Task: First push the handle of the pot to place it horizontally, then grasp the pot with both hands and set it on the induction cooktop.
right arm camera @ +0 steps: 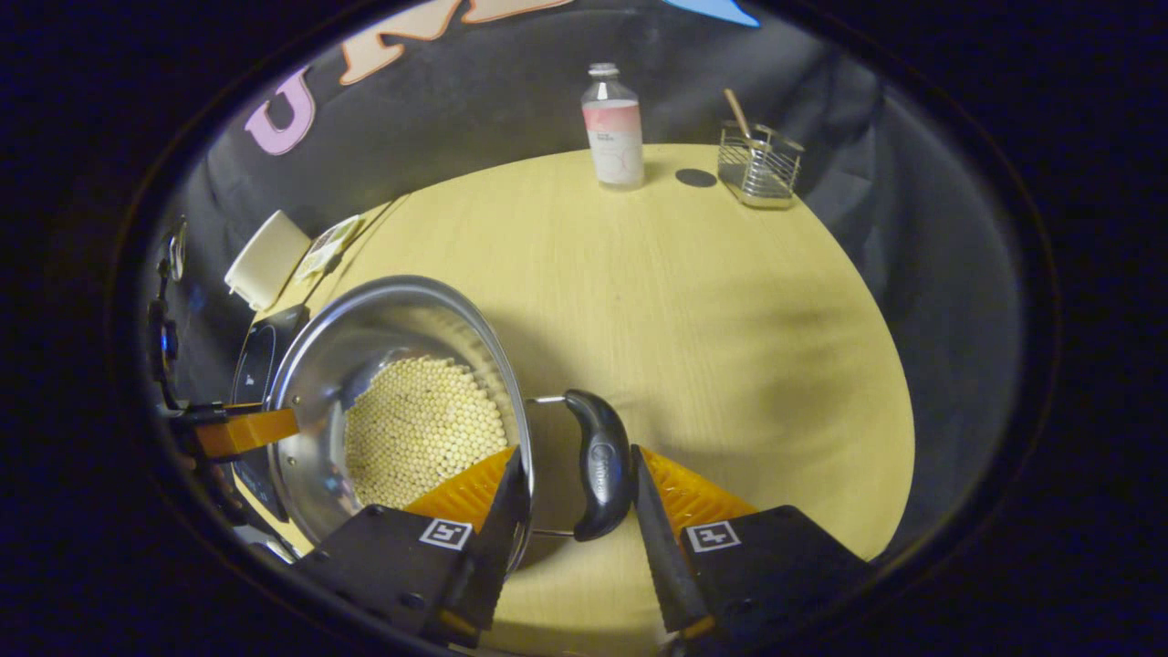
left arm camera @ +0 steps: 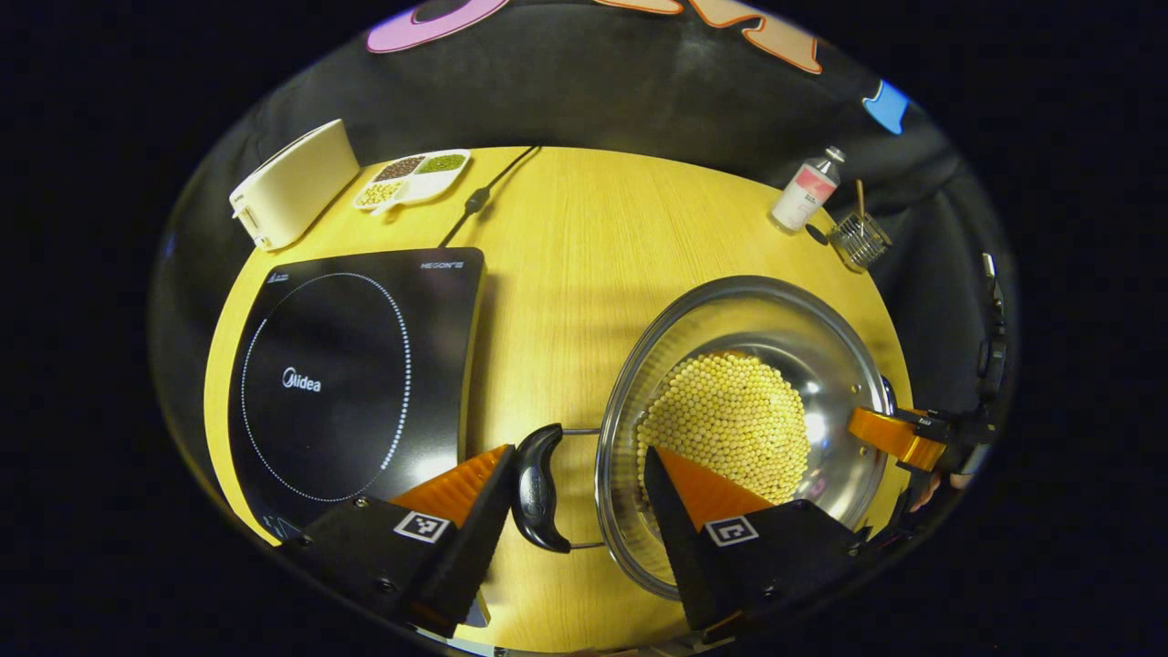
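Observation:
A steel pot (left arm camera: 826, 365) of pale yellow beans (left arm camera: 730, 420) stands on the wooden table (left arm camera: 584, 265), to the right of the black induction cooktop (left arm camera: 351, 383). In the left gripper view my left gripper (left arm camera: 578, 452) is open and straddles the pot's rim: one finger touches the outside of the black left handle (left arm camera: 538, 488), the other reaches inside over the beans. In the right gripper view my right gripper (right arm camera: 575, 456) is open in the same way around the opposite handle (right arm camera: 598, 461), one finger inside the pot (right arm camera: 392, 319). Each gripper shows across the pot in the other's view.
Behind the cooktop are a white box-shaped appliance (left arm camera: 292, 182), a divided dish of beans (left arm camera: 415, 178) and the power cable (left arm camera: 479, 196). A bottle (right arm camera: 613, 128) and a wire basket (right arm camera: 757, 164) stand at the table's far edge. Bare tabletop (right arm camera: 712, 301) lies beyond the pot.

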The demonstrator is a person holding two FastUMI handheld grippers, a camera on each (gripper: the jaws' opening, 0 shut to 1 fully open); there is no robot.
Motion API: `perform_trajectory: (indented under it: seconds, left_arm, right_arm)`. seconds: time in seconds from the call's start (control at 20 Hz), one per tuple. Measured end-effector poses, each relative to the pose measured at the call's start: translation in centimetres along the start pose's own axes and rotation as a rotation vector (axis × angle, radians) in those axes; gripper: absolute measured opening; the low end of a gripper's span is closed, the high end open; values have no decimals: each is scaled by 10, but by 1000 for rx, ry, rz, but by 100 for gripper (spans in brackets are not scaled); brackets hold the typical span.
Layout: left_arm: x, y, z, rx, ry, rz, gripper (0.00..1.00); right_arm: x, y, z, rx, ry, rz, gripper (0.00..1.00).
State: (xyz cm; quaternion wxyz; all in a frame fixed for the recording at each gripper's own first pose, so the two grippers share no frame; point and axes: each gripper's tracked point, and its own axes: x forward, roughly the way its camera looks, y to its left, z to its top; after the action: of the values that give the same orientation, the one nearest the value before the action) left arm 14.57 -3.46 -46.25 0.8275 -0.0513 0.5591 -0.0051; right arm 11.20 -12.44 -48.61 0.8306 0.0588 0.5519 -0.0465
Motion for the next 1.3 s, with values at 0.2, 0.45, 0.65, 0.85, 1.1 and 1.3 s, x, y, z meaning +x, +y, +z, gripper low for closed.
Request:
perform_trajectory:
  seconds: [0.2,0.45,0.65,0.85,1.1,1.3]
  left_arm:
    - [10,-11,-6,31,26,-13,86]
    - [18,-4,-9,37,32,-30,81]
    - [26,-8,-18,3,49,-57,77]
    - [30,-11,-12,46,21,-60,68]
    - [30,-12,-6,4,-46,-103,62]
    - [26,-14,-6,-11,-66,-108,60]
  right_arm:
    - [2,-9,-3,26,7,-22,73]
    - [1,-12,-6,44,-10,-6,61]
    - [5,-10,-3,46,-8,8,61]
    - [3,-10,-3,86,-20,24,56]
    - [8,-8,1,126,-62,63,50]
    - [1,-8,1,159,-70,79,36]
